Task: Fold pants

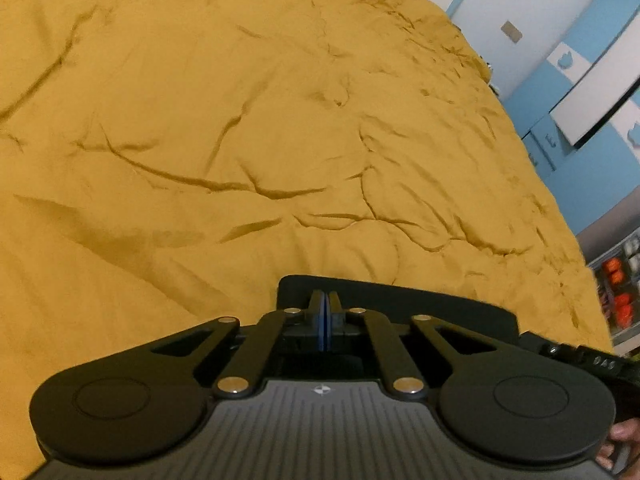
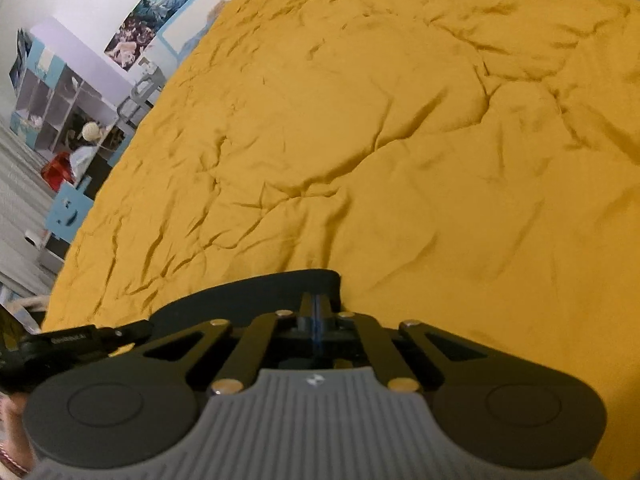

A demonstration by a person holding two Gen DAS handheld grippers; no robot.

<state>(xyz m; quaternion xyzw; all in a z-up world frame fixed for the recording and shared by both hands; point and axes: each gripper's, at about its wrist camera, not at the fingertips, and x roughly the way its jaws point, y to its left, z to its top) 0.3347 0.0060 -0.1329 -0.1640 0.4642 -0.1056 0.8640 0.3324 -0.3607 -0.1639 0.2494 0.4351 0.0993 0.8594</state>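
Pants [image 1: 400, 308], one black pair, lie on one mustard bedspread [image 1: 240, 120]. Two grippers pinch the cloth at twelve o'clock: left gripper [image 1: 325, 322] and right gripper [image 2: 317, 316], each clamped on an edge.

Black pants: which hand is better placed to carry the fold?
Left, barely: both the left gripper and right gripper have jaws shut at a corner of the black pants, yellow bedspread ahead, but the left's edge lies straighter.
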